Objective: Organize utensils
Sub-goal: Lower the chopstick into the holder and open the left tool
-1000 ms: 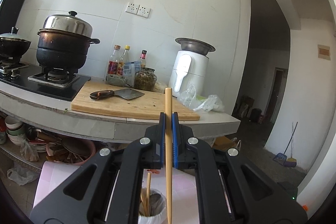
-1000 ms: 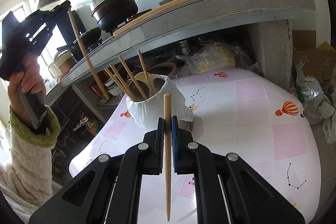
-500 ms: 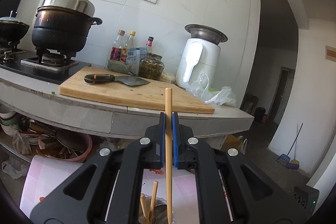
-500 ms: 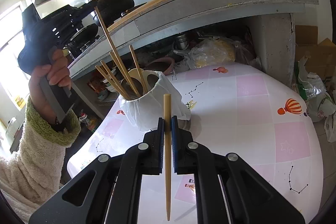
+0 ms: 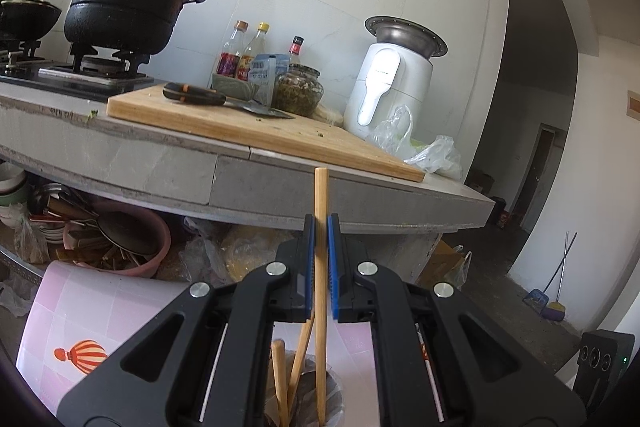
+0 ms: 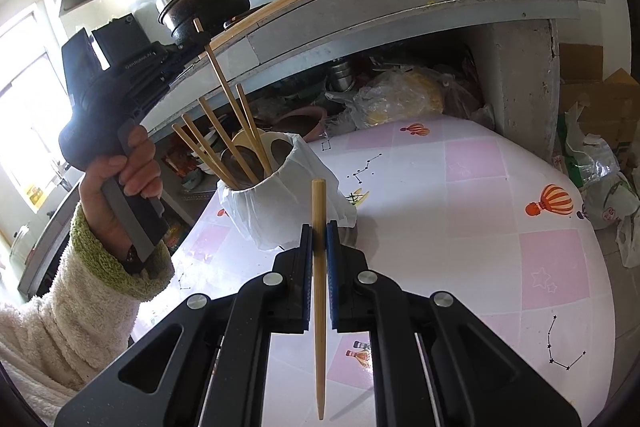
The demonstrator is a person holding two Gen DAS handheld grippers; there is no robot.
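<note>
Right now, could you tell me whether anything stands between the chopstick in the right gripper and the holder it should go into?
Nothing visible does. The right gripper holds its chopstick short of the utensil holder, with only bare tablecloth between. The left gripper is lowering its own chopstick into the holder's mouth, which crowds it.

1. We see our left gripper [image 5: 319, 227] as two black moulded arms, each ending in a bright blue ribbed pad [image 5: 308, 267].
2. Round silver screw heads [image 5: 277, 269] sit on its linkages, two on each side, and long slots are cut through the arms.
3. Our right gripper [image 6: 319, 235] is built the same: black arms, blue pads, silver screws [image 6: 273, 279].
4. From the right wrist view, the left gripper's body is a bulky black housing [image 6: 108, 67] with small pale lettering and a grey handle.
5. The hand [image 6: 120, 175] on that handle comes out of a fluffy cream sleeve [image 6: 68, 311] with a green cuff [image 6: 108, 263].
</note>
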